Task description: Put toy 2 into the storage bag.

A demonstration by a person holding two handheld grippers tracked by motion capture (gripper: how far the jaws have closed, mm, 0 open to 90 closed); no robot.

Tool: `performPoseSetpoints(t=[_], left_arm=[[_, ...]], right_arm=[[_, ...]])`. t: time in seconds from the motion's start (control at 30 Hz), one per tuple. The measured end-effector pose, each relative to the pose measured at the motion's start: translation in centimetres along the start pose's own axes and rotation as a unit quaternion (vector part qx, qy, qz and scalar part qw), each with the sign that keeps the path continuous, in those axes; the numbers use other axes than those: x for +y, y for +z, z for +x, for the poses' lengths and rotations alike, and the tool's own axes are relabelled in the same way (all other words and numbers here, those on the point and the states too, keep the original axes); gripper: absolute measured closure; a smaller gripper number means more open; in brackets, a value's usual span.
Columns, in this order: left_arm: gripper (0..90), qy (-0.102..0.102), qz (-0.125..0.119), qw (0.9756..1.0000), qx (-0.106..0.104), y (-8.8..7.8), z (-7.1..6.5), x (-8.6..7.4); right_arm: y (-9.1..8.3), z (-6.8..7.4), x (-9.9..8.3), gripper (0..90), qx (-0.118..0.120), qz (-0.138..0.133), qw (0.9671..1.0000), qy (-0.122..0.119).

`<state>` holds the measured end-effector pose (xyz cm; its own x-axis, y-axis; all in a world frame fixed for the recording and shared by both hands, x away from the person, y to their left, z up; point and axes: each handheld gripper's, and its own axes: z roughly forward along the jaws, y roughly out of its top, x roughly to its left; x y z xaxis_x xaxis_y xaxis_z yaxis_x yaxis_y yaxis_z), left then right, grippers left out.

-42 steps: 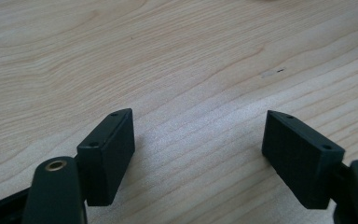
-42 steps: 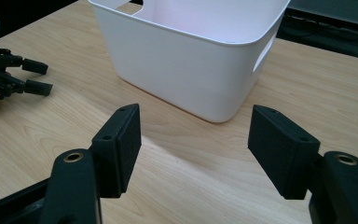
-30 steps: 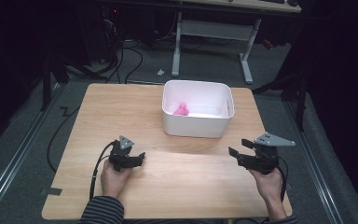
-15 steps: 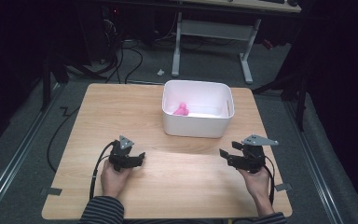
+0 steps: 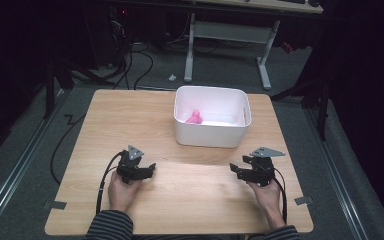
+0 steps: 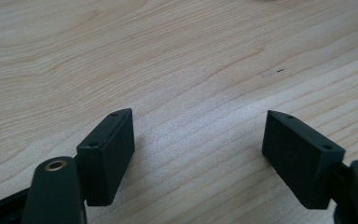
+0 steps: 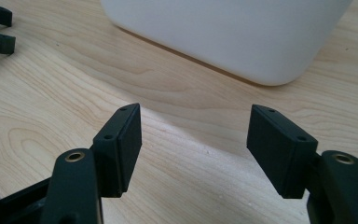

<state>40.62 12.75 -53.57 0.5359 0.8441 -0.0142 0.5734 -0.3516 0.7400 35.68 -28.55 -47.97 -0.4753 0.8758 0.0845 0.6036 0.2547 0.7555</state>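
Two tongs sit low over the wooden worktop [image 5: 130, 125], one in each of the person's hands, both on the near side of the single white tub [image 5: 212, 117]. Left tongs [image 5: 150, 169] are released: in the left gripper view [image 6: 198, 144] the two black jaws stand wide apart with bare wood grain between them and nothing held. Right tongs [image 5: 236, 171] are likewise released: in the right gripper view [image 7: 193, 140] the jaws are spread with bare worktop between them, and the white tub's rounded wall [image 7: 223, 32] rises just beyond them.

Counted: two tongs, two hands, one tub, one pink object. The left hand [image 5: 121, 192] and right hand [image 5: 269, 196] come in from the near edge of the worktop, striped sleeves at the bottom of the high view. The pink object [image 5: 195, 117] lies inside the tub, toward its left side; its exact shape is too small to tell. It is well apart from both tongs, behind the tub's near wall, with the left tongs near-left of the tub and the right tongs near-right of it. The two tongs point roughly toward each other across a stretch of bare wood in front of the tub.
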Motion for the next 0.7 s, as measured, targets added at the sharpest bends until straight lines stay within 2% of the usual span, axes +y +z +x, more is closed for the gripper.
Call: performPoseSetpoints(t=[0.7], left_arm=[[25.5, 0.0, 0.0, 1.0, 0.0, 0.0, 0.0, 0.0]], right_arm=[[2.7, -0.5, -1.5, 35.7, -0.014, 0.028, 0.9995, 0.008]])
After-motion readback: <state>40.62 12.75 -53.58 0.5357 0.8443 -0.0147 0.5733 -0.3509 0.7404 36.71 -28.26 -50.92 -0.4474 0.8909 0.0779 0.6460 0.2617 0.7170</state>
